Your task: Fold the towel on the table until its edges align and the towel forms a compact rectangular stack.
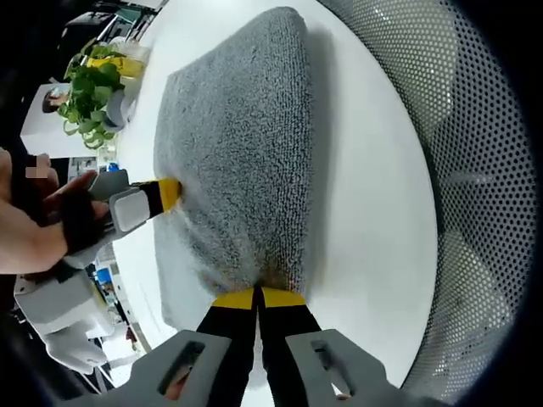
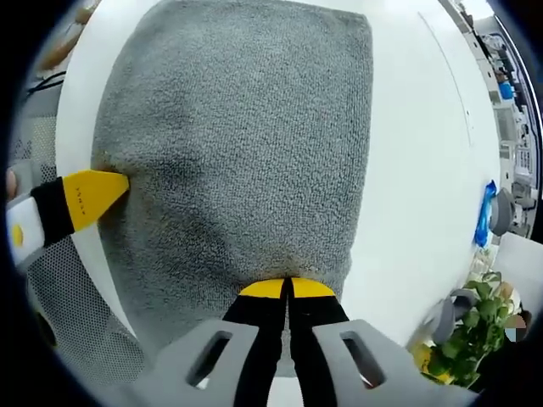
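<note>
A grey terry towel lies on the white table, its near part lifted off the surface. My left gripper is shut on the towel's near edge. The right gripper enters from the left, held by a gloved hand, and pinches the towel's side edge. In the right gripper view the towel spreads away from me, and my right gripper is shut on its near edge. The left gripper reaches in from the left and touches the towel's left edge.
A perforated mesh chair back stands beside the table on the right. A potted green plant and a yellow-filled container sit at the table's far left. The plant and a blue object lie at the right.
</note>
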`<action>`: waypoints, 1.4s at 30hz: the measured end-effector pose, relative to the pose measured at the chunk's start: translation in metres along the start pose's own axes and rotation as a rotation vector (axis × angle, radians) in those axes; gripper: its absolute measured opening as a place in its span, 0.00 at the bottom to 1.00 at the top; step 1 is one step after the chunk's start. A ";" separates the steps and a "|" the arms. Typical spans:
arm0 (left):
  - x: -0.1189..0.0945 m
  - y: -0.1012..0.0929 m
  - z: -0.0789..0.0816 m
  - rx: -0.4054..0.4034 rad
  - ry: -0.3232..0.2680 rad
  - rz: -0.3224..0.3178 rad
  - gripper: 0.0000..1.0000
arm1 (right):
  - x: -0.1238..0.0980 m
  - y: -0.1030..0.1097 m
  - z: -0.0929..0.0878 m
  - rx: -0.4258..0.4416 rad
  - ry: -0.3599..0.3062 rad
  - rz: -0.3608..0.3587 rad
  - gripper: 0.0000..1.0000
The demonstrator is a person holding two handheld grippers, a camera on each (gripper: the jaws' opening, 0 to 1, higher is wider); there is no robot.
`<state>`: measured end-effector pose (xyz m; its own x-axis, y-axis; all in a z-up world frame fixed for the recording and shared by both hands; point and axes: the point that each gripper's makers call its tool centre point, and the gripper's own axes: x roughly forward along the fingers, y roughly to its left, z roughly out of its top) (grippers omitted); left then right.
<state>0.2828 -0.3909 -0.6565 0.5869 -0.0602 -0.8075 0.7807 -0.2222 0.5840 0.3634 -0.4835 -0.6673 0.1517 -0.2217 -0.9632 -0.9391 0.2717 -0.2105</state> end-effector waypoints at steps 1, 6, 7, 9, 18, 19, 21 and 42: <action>0.000 0.000 -0.001 0.001 0.001 0.000 0.00 | 0.000 0.000 -0.001 -0.002 0.001 0.001 0.00; 0.000 0.000 -0.002 0.002 -0.004 0.002 0.00 | -0.001 0.001 -0.002 -0.009 -0.020 0.008 0.00; 0.000 0.000 -0.003 -0.002 -0.004 0.000 0.00 | -0.001 0.001 -0.002 0.000 -0.028 0.015 0.00; 0.000 0.000 -0.005 -0.005 0.000 -0.001 0.00 | -0.001 0.003 -0.004 0.021 -0.031 0.039 0.00; 0.002 0.002 -0.013 -0.041 0.000 -0.012 0.00 | -0.002 0.008 -0.009 0.052 -0.098 0.057 0.00; 0.003 0.002 -0.013 -0.040 -0.001 -0.012 0.00 | -0.002 0.009 -0.009 0.060 -0.106 0.056 0.00; 0.004 0.003 -0.014 -0.039 -0.004 -0.010 0.00 | -0.002 0.009 -0.009 0.087 -0.134 0.052 0.00; 0.015 0.020 -0.032 -0.351 -0.139 0.020 0.00 | -0.007 0.016 -0.011 0.157 -0.471 -0.112 0.00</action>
<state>0.3139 -0.3654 -0.6546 0.5868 -0.1983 -0.7851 0.8096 0.1255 0.5734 0.3440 -0.4877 -0.6625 0.4051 0.1788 -0.8966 -0.8569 0.4164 -0.3040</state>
